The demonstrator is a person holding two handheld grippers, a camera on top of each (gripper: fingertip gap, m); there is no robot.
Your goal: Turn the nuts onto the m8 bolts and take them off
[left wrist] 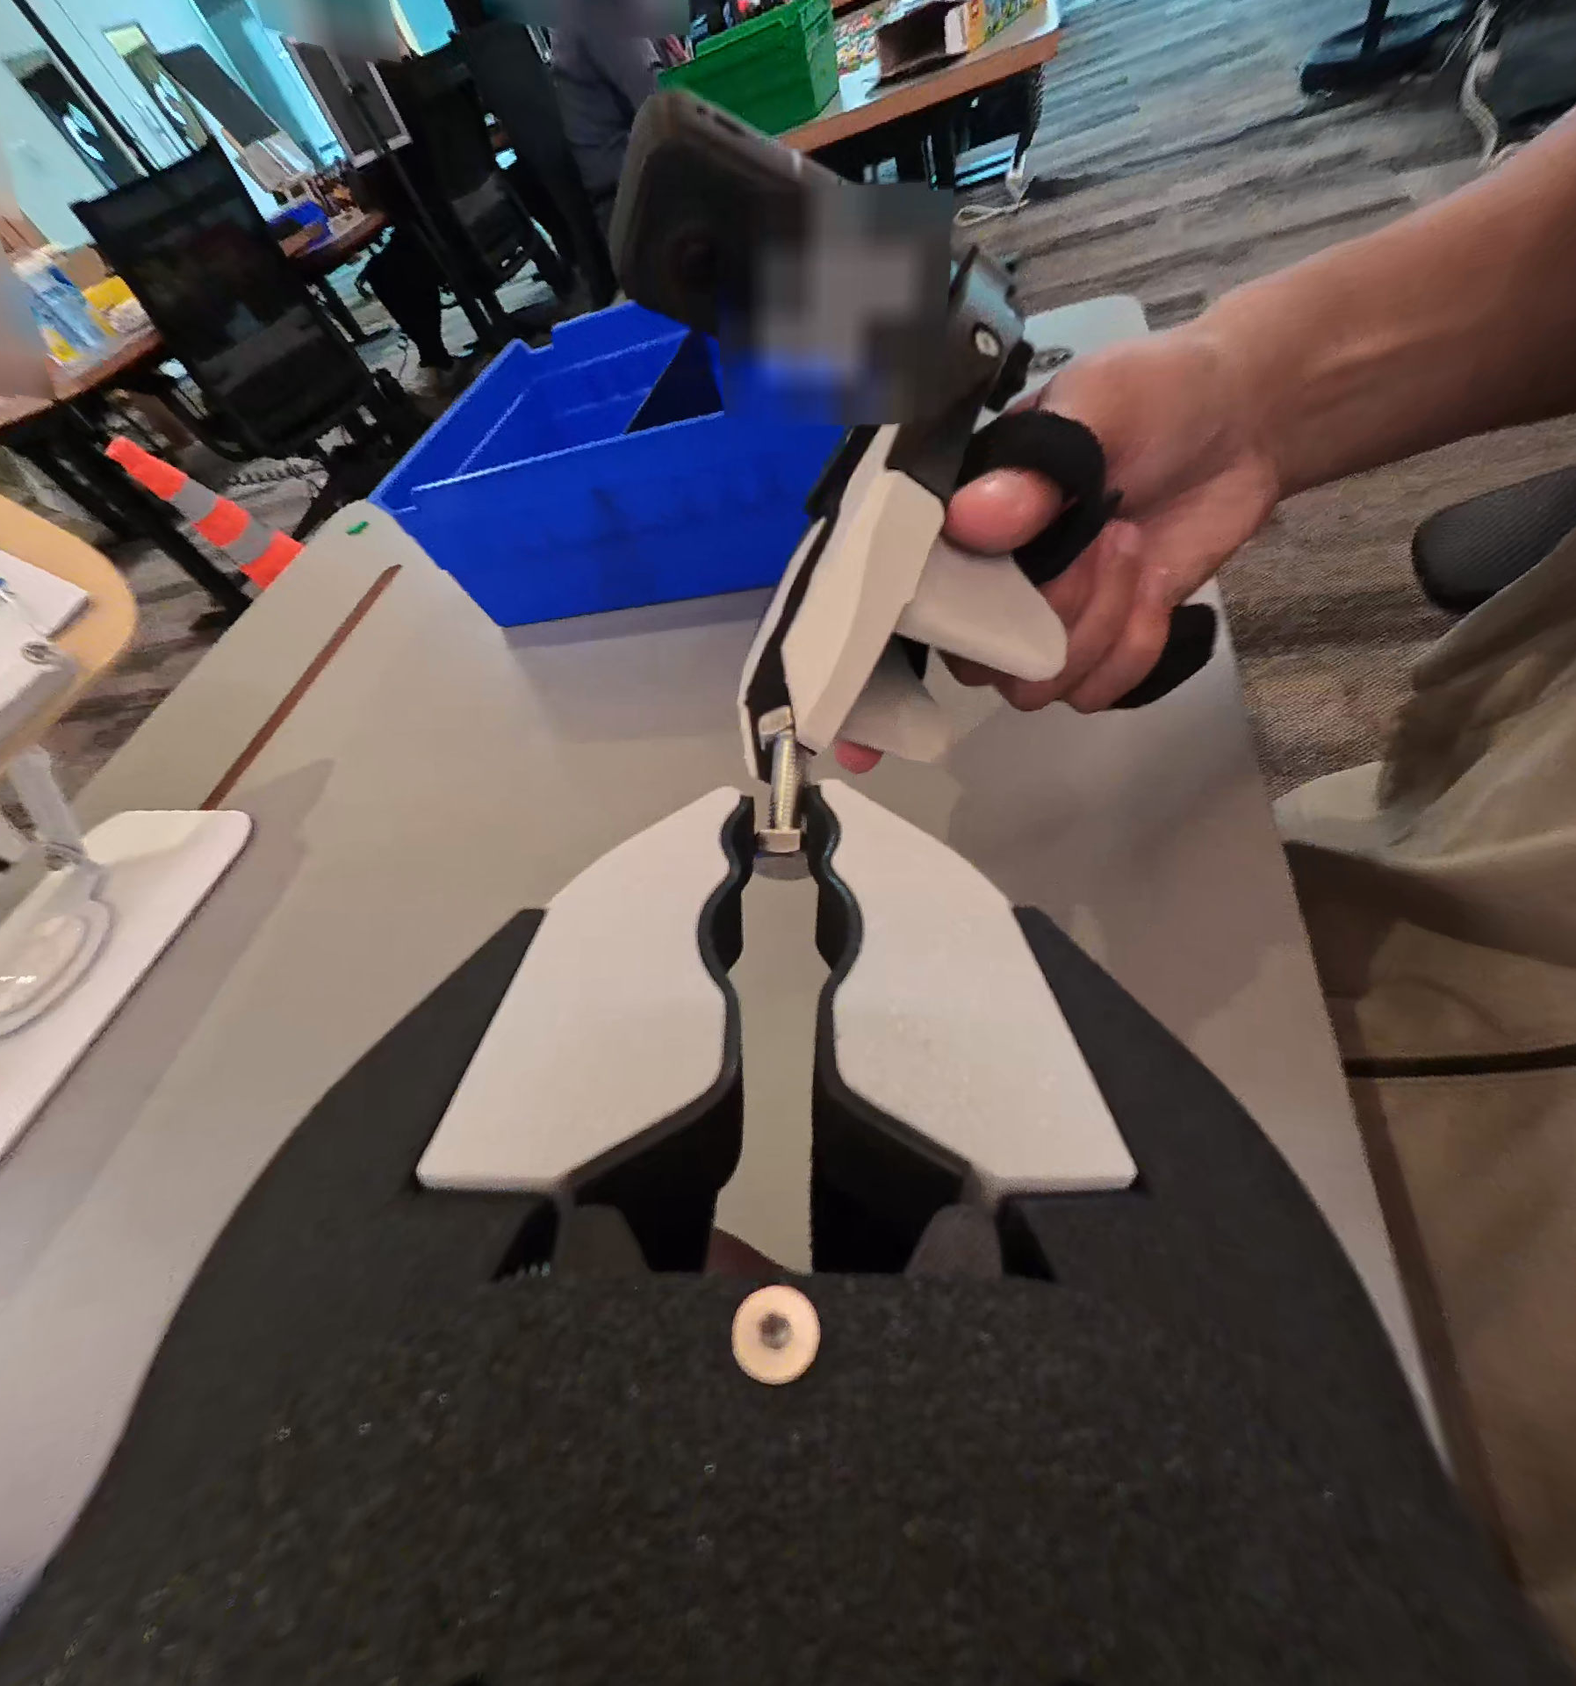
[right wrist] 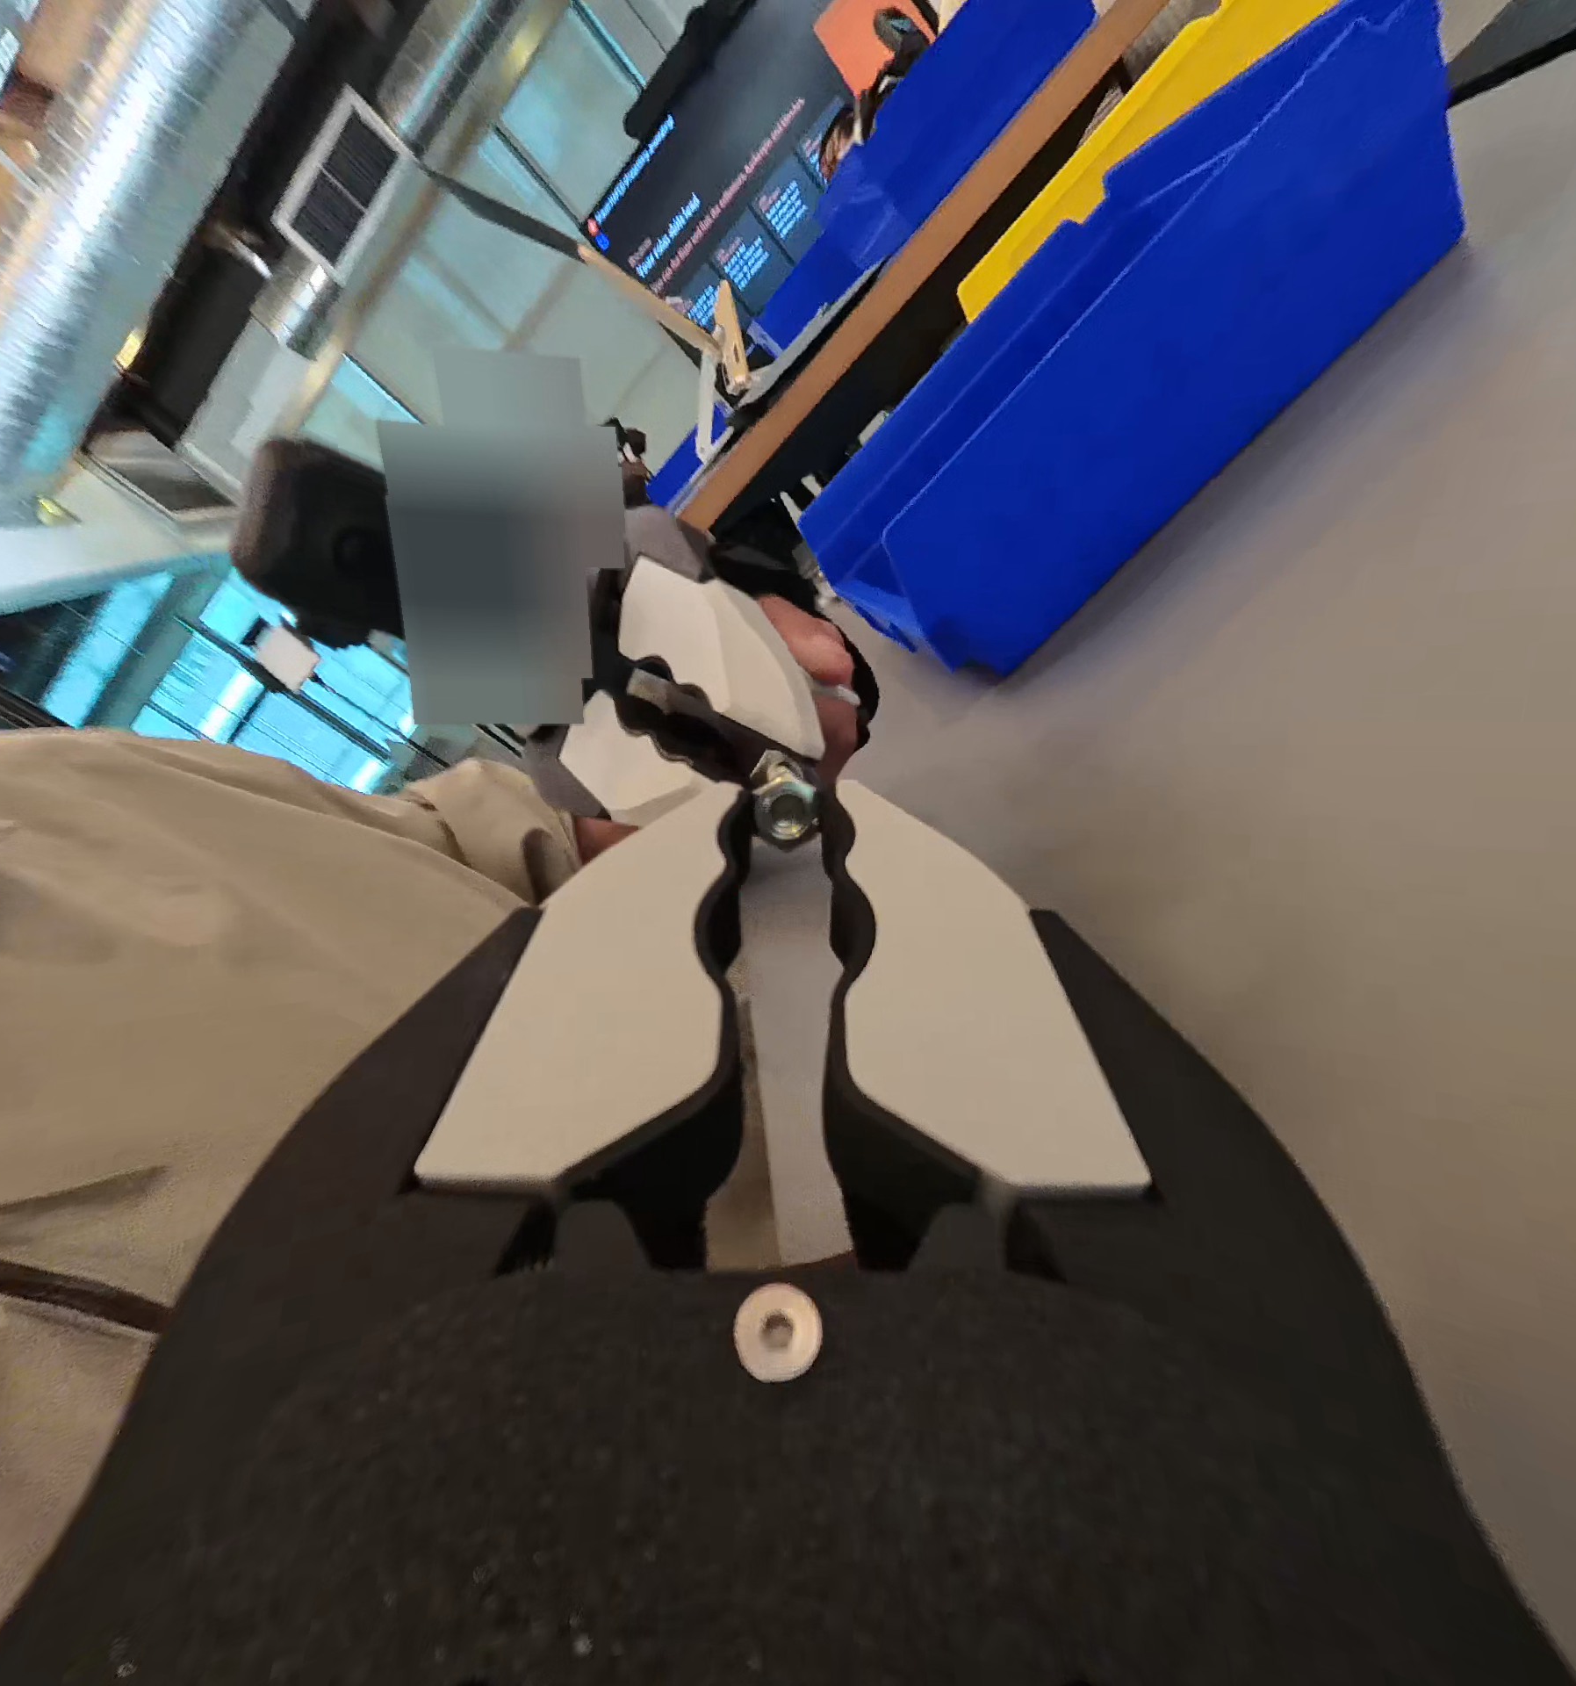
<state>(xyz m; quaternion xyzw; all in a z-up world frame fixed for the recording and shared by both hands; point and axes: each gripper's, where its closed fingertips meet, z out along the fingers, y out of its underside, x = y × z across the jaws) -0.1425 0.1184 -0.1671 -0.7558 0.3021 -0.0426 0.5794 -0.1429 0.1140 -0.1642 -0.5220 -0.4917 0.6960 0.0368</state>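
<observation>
Tabletop (left wrist: 455, 748): the grey tabletop fills the middle of my left wrist view and the 3 o'clock side of my right wrist view.
Blue bin (left wrist: 583, 511): sits on the tabletop at 12 o'clock from my left gripper, well apart from the work; the right wrist view shows it at 2 o'clock with a yellow bin (right wrist: 1121, 173) behind.
Right gripper (left wrist: 779, 744): in the left wrist view it comes in from 1 o'clock, held in my right hand (left wrist: 1131, 538); its jaws pinch the head end of the bolt.
Left gripper (left wrist: 779, 835): its jaws are closed on the nut, at the very tips.
Bolt (left wrist: 785, 775): held in the air above the tabletop, spanning the gap between the two grippers.
Nut (left wrist: 779, 837): sits on the bolt's lower threads, so I judge that I am mid-turn; which way, I cannot tell.
Risk: both grips are right at the fingertips. If I twist off-axis, the nut could bind or cross-thread, or the bolt could pivot out of the right jaws and drop to the tabletop.
View difference: the left wrist view shows the bolt's length and threads side-on. The right wrist view looks along it, showing the nut's (right wrist: 786, 807) hex face, with my left gripper (right wrist: 729, 730) behind it.
</observation>
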